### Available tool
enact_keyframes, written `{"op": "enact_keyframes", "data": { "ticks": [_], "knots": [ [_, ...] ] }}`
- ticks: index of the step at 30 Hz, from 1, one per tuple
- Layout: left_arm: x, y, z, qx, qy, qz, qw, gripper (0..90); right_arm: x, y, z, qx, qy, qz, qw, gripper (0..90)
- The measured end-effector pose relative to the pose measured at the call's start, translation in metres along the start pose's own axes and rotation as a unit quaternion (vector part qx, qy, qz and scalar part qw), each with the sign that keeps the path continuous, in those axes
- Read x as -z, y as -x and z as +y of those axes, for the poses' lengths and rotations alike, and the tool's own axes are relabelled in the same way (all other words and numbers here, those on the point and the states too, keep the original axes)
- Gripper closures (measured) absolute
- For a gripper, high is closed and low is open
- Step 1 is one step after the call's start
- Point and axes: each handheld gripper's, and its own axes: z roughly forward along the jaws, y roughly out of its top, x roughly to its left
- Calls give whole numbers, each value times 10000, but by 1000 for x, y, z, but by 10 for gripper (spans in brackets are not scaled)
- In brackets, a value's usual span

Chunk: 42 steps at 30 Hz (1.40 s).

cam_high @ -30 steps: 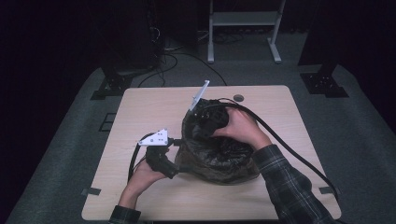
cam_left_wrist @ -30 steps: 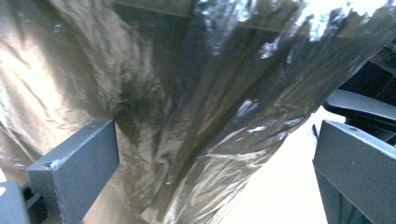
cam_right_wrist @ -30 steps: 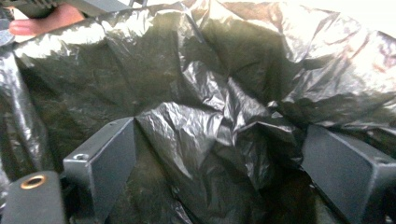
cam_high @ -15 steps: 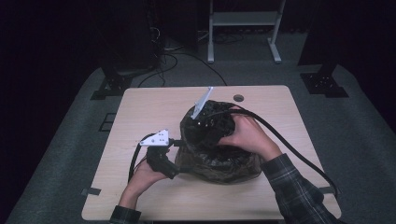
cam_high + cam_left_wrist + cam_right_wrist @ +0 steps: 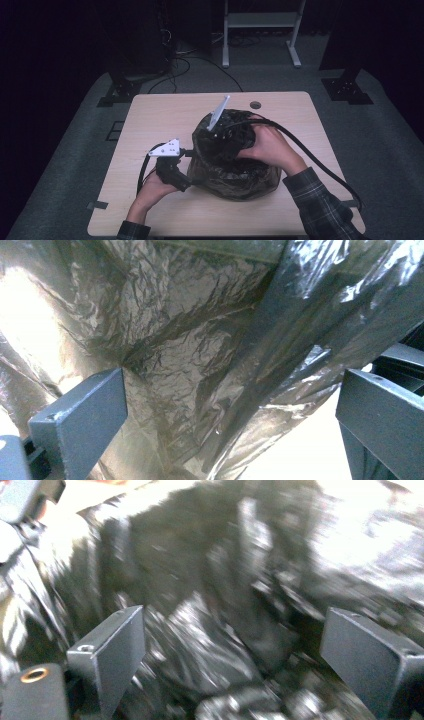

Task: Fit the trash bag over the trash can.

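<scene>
On the desk (image 5: 150, 120), the left gripper (image 5: 227, 405) presses wide-open fingers against the black plastic bag (image 5: 230, 160); the right gripper's (image 5: 230, 645) own view shows its fingers wide inside the bag's crumpled folds.

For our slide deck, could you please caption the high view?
Person's two grippers, left gripper and right gripper, work a crumpled black plastic bag on a wooden table.

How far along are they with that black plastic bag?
Already done: the black bag sits bunched on the table. In hand: the right gripper is pushed down into its crumpled top, jaws apart, while the left gripper meets its side, jaws wide with film between them. Left: neither has closed on the plastic, so it looks midway at best.
</scene>
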Motion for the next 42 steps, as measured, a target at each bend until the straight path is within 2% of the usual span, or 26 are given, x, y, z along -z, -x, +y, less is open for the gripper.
{"op": "enact_keyframes", "data": {
  "ticks": [1, 4, 5, 7, 10, 18, 20, 23, 26, 31, 35, 38, 41, 42],
  "knots": [
    [0, 0, 0, -1, 1, 5, 10000, 0, 6, 4, -5, -79, 102, -35, 9999, 99],
    [1, 0, 0, 4, 3, 13, 10000, 0, 17, 10, -19, -231, 186, -98, 9995, 99],
    [1, 0, 0, 7, 4, 11, 10000, 0, 23, 11, -28, -297, 251, -55, 9992, 100],
    [0, -1, -1, 12, -7, 9, 10000, 0, 28, 9, -37, -298, 298, -46, 9991, 100],
    [-2, 0, -1, 37, -23, -2, 10000, 0, 32, 4, -53, -338, 183, -38, 9993, 100],
    [-5, -1, -3, 51, -78, -16, 10000, 0, 26, 2, -85, -589, -119, -18, 9982, 100],
    [-4, -1, -3, 53, -75, -11, 10000, 0, 26, 5, -90, -635, -23, 31, 9980, 100],
    [-4, -2, -3, 56, -70, 0, 10000, 0, 30, 6, -91, -625, 117, -53, 9980, 99],
    [-3, -2, -3, 66, -54, 6, 10000, 0, 38, 9, -91, -690, 435, 2, 9967, 99],
    [0, -2, -3, 72, -56, 28, 10000, 0, 48, 14, -95, -772, 711, -131, 9944, 99],
    [5, -4, -1, 60, -16, 76, 10000, 0, 59, 14, -100, -854, 971, -281, 9912, 99],
    [12, -4, 1, 55, 58, 131, 9999, 0, 71, 14, -108, -950, 1307, -375, 9861, 99],
    [18, -4, 2, 44, 101, 161, 9998, 0, 79, 14, -119, -1089, 1454, -463, 9823, 99],
    [22, -4, 3, 37, 111, 188, 9998, 0, 79, 14, -119, -1089, 1454, -463, 9823, 99]
  ]
}}
